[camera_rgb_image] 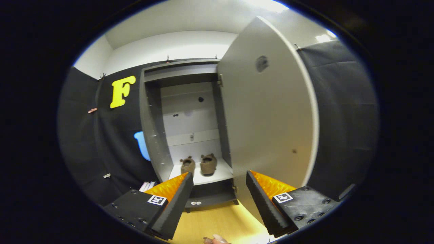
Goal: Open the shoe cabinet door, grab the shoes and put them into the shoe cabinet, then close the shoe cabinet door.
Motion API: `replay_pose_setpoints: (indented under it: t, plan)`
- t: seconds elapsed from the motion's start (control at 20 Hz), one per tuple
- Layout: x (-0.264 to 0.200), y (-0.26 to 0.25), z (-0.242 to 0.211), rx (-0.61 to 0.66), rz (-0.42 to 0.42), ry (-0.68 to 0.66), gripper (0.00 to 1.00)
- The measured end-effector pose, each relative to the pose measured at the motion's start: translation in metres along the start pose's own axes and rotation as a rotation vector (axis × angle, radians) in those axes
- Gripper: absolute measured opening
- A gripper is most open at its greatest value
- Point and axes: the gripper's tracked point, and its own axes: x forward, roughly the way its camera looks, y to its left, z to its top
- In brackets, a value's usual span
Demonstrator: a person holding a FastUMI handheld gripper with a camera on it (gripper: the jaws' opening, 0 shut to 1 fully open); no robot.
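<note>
Gripper view: gripper (219,196) fingers spread wide, nothing between them, hanging over the wood floor (217,223) in front of the cabinet (153,135). Right finger tip sits in front of the door's lower edge; contact can't be told.

Door (268,112) swung open to the right, its inner face toward the camera. A dark round spot up high on it and a small dot lower down; what they are is unclear. The door's bottom corner is hidden behind the right finger.

Shoes (199,164), a brown pair, stand side by side on the white bottom shelf (217,176) inside the cabinet, beyond the fingers. The left shoe is just past the left finger tip. Shoe detail is too small to make out. The shelf's front left corner is covered by the left finger.

Back panel has a few dark holes and a small fitting, too small to identify. A small pale thing lies on the cabinet's dark base below the shelf, unclear. White items (148,185) beside the cabinet's left foot are partly hidden behind the left finger.

Square black-and-white markers on both finger mounts; no readable writing on them. Part of a hand (215,240) shows below the fingers, cut off.
</note>
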Motion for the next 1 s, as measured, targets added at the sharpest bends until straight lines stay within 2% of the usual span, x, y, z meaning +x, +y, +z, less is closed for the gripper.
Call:
replay_pose_setpoints:
  t: [0.2,0.5,0.65,1.0]
  plan:
    - [-0.028,-0.065,0.001,0.018,-0.106,-0.005,0.98]
    - [-0.033,-0.155,0.022,0.017,-0.143,-0.015,0.98]
    - [-0.014,-0.189,0.026,0.007,-0.111,0.000,0.98]
    - [0.035,-0.212,0.018,0.015,0.080,0.068,0.98]
